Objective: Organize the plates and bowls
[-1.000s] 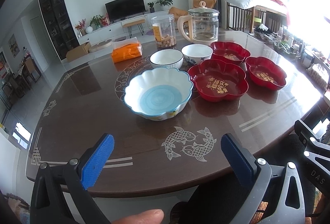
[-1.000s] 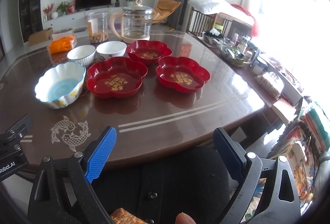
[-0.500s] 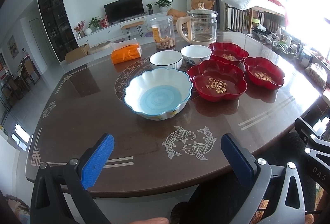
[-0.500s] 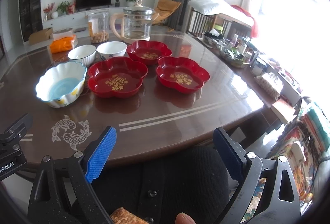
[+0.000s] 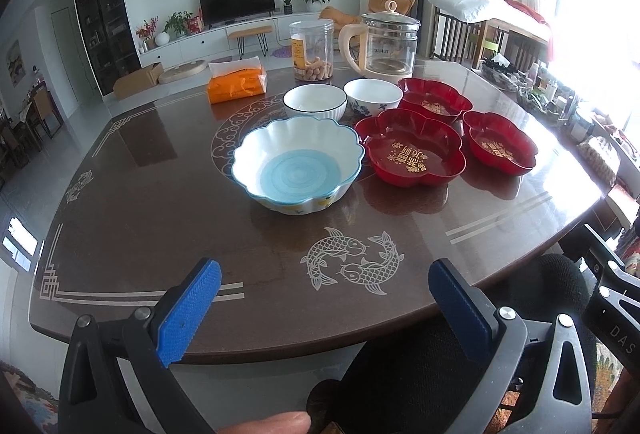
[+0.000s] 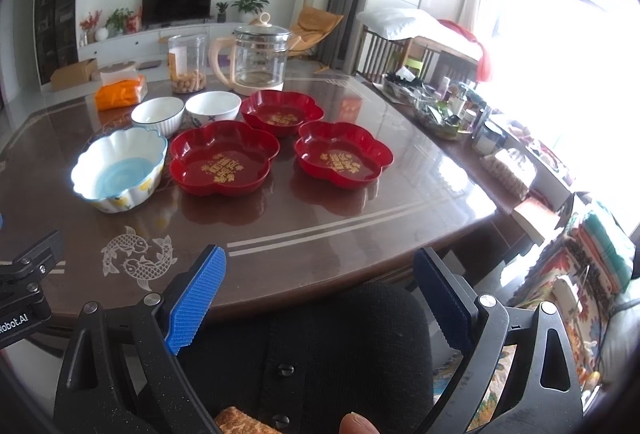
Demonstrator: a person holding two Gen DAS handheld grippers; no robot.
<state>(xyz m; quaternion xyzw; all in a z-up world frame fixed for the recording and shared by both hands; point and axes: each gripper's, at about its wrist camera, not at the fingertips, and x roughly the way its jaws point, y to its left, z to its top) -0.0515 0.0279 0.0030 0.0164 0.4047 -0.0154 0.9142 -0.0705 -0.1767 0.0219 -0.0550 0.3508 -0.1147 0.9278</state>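
Observation:
A scalloped white bowl with a blue inside (image 5: 298, 164) (image 6: 119, 168) stands mid-table. Behind it sit two small white bowls (image 5: 315, 102) (image 5: 373, 94). Three red flower-shaped plates (image 6: 224, 158) (image 6: 343, 159) (image 6: 281, 111) lie to its right, each apart from the others. My left gripper (image 5: 325, 304) is open, held low over the near table edge, well short of the blue bowl. My right gripper (image 6: 320, 294) is open too, hanging off the table's front edge above a black seat, with nothing between its fingers.
A glass kettle (image 5: 386, 44), a clear jar of snacks (image 5: 312, 50) and an orange tissue pack (image 5: 237, 82) stand at the back of the dark table (image 5: 160, 202). Clutter lines the table's right side (image 6: 460, 110). A black chair back (image 6: 320, 346) sits below.
Both views have shifted only slightly; the grippers stay open and hardly move. Nothing on the table has moved.

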